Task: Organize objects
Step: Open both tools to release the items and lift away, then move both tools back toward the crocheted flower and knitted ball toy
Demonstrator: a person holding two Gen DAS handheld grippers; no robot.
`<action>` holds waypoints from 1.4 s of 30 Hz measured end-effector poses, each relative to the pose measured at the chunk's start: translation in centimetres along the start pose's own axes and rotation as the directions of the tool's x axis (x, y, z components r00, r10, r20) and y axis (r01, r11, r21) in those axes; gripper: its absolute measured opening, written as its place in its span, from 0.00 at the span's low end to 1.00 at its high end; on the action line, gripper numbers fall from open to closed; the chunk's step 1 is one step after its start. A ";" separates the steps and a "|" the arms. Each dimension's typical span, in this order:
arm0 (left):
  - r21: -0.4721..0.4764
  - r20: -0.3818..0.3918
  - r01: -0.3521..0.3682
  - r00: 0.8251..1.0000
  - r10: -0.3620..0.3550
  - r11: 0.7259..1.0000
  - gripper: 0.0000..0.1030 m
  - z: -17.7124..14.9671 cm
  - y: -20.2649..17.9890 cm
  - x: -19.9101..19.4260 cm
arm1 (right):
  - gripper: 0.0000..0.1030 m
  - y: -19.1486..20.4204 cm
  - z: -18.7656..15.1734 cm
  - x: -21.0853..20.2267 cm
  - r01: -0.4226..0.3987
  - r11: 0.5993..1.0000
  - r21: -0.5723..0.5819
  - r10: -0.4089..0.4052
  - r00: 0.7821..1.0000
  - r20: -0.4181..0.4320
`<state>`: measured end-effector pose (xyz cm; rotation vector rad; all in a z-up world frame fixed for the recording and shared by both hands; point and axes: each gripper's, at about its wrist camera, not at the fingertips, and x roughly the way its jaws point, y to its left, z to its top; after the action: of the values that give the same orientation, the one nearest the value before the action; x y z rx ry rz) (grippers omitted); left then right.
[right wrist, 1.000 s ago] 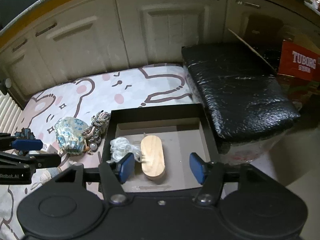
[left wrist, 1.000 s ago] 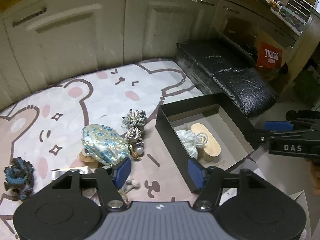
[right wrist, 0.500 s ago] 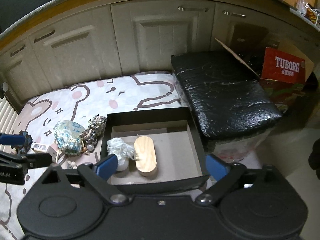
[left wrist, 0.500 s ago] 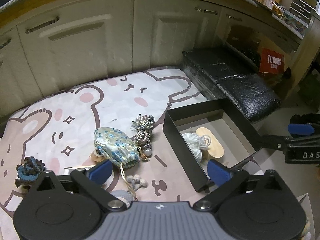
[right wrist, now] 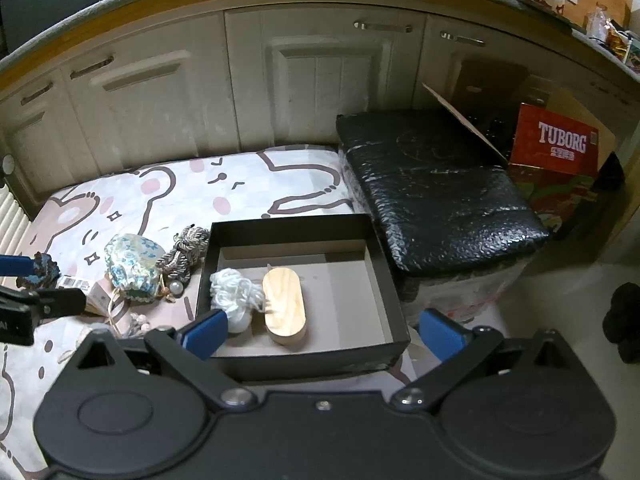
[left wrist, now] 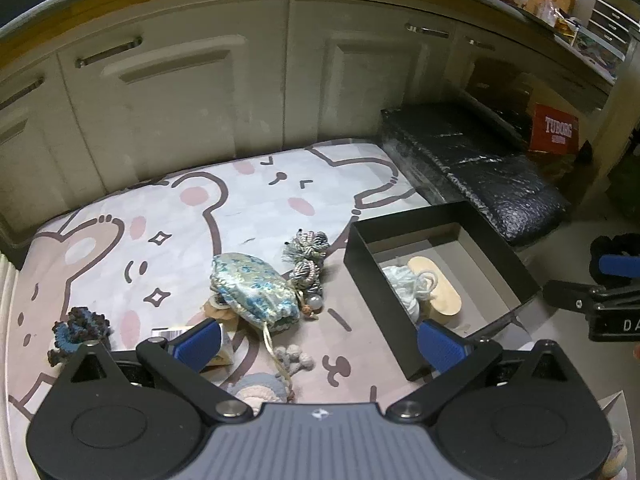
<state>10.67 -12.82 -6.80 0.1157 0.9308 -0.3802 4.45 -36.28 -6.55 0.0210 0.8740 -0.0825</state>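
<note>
A black open box [left wrist: 404, 320] stands on the bear-print mat and holds a white yarn ball [left wrist: 404, 284] and an oval wooden piece [left wrist: 438, 286]. Left of it lie a blue floral pouch [left wrist: 254, 288], a braided cord bundle [left wrist: 306, 252], a dark blue crochet piece [left wrist: 78, 328] and a bead string [left wrist: 294, 356]. My left gripper [left wrist: 318, 343] hangs open above the mat's near edge, empty. My right gripper [right wrist: 324, 333] hovers over the near wall of the box [right wrist: 288, 222]; its jaws are opening and grip nothing. Below it lie the yarn [right wrist: 234, 290] and the wooden piece [right wrist: 284, 304].
Cream cabinet doors [right wrist: 320, 92] close off the back. A black wrapped block [right wrist: 440, 200] lies right of the mat, with a red Tuborg carton [right wrist: 560, 148] behind it. A barcode tag [right wrist: 76, 282] and a knitted doll [left wrist: 256, 390] lie near the mat's front.
Both grippers' jaws have spread from half-wide to fully wide. Both cameras have drawn back and up a little, so the box and the mat objects look smaller.
</note>
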 end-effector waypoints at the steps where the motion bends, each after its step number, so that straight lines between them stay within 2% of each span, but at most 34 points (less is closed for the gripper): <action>1: -0.003 0.001 -0.001 1.000 0.001 1.000 1.00 0.0 0.2 -0.1 | 1.00 0.0 0.0 0.0 -0.001 1.000 -0.002 0.001 1.000 0.002; 8: -0.016 -0.003 -0.004 1.000 0.004 1.000 1.00 -0.4 1.0 -0.3 | 1.00 -0.3 0.4 -0.7 0.011 1.000 -0.018 -0.011 1.000 0.023; 12: -0.022 0.000 -0.029 1.000 0.029 0.999 1.00 -0.6 1.9 -0.6 | 1.00 -0.6 0.9 -0.8 0.002 1.000 -0.031 -0.001 0.999 0.034; 21: -0.077 0.025 -0.094 0.995 0.097 0.993 1.00 -1.3 5.8 -1.3 | 1.00 -0.1 1.6 0.9 -0.063 0.997 -0.035 0.065 0.996 0.059; 29: -0.149 0.047 -0.178 0.981 0.187 0.973 1.00 -2.1 10.6 -1.5 | 1.00 2.5 1.6 3.1 -0.117 0.989 -0.090 0.124 0.988 0.086; 37: -0.222 0.056 -0.253 0.961 0.271 0.942 1.00 -3.4 15.5 -0.9 | 1.00 6.6 1.0 5.5 -0.183 0.971 -0.156 0.204 0.970 0.131; 42: -0.230 0.063 -0.296 0.946 0.318 0.927 1.00 -4.3 17.8 -0.3 | 1.00 9.1 0.1 7.2 -0.234 0.960 -0.153 0.255 0.957 0.137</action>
<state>13.76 4.85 -10.24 0.0402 0.8333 0.0094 9.84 -27.71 -12.12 -0.0042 0.7130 0.2055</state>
